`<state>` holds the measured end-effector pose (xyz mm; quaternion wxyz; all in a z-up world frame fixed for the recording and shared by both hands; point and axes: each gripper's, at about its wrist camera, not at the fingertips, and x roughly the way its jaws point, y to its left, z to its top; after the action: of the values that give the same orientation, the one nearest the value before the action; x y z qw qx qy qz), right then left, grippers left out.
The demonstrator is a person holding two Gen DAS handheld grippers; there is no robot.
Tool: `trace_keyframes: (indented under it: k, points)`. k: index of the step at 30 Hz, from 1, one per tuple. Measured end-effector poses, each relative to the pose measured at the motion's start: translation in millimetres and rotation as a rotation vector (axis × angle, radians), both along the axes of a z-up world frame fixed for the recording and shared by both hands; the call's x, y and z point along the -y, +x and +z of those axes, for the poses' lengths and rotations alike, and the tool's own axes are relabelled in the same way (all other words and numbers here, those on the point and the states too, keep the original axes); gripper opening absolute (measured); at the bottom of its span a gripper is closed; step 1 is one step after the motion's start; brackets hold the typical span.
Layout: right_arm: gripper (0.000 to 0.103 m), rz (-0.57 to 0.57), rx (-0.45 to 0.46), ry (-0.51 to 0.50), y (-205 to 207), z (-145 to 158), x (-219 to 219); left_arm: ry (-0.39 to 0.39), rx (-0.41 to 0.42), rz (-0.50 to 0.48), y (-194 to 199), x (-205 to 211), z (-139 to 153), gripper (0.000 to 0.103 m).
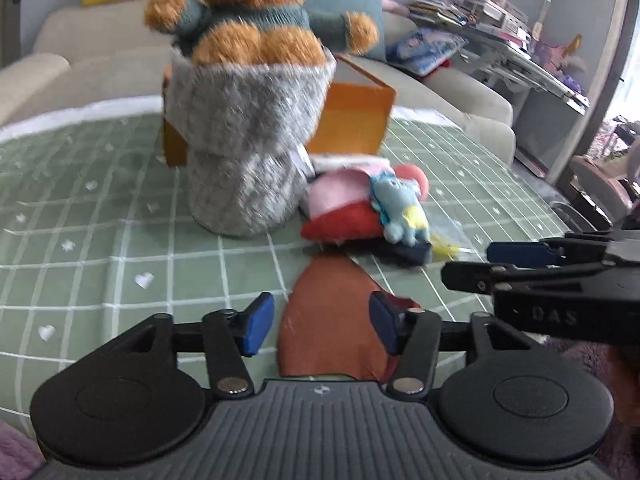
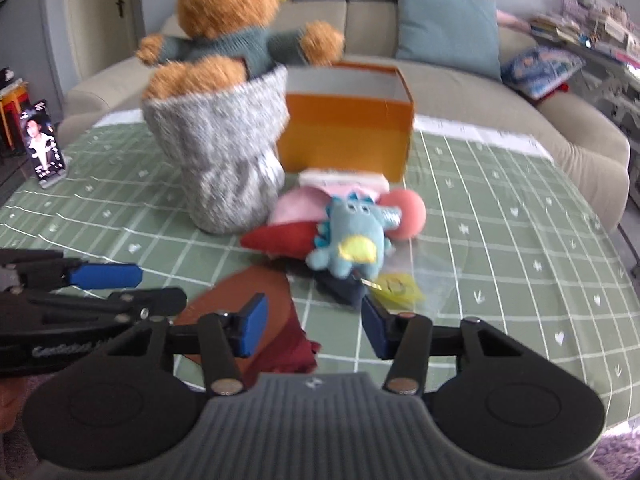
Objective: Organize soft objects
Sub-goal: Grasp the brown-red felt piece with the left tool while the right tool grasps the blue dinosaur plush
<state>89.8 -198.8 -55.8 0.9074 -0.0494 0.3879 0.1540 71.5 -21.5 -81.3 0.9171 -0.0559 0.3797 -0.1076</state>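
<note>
Fingers of the left gripper (image 1: 322,330) stand apart, nothing pressed between them; a rust-brown cloth (image 1: 334,320) lies flat on the surface beneath and just ahead of the gap. Fingers of the right gripper (image 2: 316,330) also spread, empty, above the same cloth's dark red edge.

Largest to smallest:
- Surface (image 2: 500,248): green checked cover, sofa behind it.
- Teddy bear (image 2: 232,28) in green jumper, sitting in a grey knitted pouch (image 2: 224,148), upright, far left of the pile.
- Orange box (image 2: 348,128), open top, directly behind the pile, touching the pouch.
- Pile of small soft toys just ahead of both grippers: pink-and-red plush (image 2: 292,224), pink ball (image 2: 404,212), blue dinosaur (image 2: 350,240) lying on top, a dark item under it.
- Yellow piece in a clear bag (image 2: 400,286), right of the pile.

Key relation: the cloth is the nearest soft item, its long axis running away from the left fingers towards the pile; left gripper sits squarest over it. Judgement: cloth is the likely next pick.

Unclear: motion blur throughout; dark item unidentified; the box's inside not visible; cloth's near end hidden by gripper bodies.
</note>
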Motion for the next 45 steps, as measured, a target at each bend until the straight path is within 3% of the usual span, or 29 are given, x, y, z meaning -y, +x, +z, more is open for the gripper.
trace_keyframes:
  k: [6, 10, 13, 21, 25, 30, 33, 39, 45]
  points:
    - [0.039, -0.042, -0.078, -0.008, 15, -16, 5, 0.025, -0.020, -0.067, 11, 15, -16, 0.082]
    - [0.039, -0.081, -0.125, 0.015, 24, -24, 12, 0.089, -0.052, -0.053, 23, 21, -30, 0.086]
    - [0.039, -0.078, -0.140, 0.026, 26, -28, 12, 0.066, -0.100, -0.036, 30, 19, -38, 0.086]
    - [0.039, -0.051, -0.194, 0.000, 33, -43, 5, 0.137, -0.074, -0.067, 32, 29, -47, 0.087]
    - [0.039, -0.045, -0.208, 0.002, 35, -47, 4, 0.159, -0.044, -0.095, 30, 37, -49, 0.077]
    - [0.039, -0.042, -0.217, 0.006, 38, -51, 2, 0.148, -0.017, -0.176, 26, 44, -47, 0.031]
    - [0.039, -0.036, -0.218, 0.001, 38, -52, -1, 0.144, -0.012, -0.212, 25, 49, -45, 0.017]
    - [0.041, -0.039, -0.181, 0.021, 36, -44, 1, 0.115, 0.010, -0.215, 23, 49, -35, 0.010]
    - [0.043, -0.071, -0.105, 0.065, 33, -23, 8, 0.060, 0.045, -0.126, 27, 32, -15, 0.010]
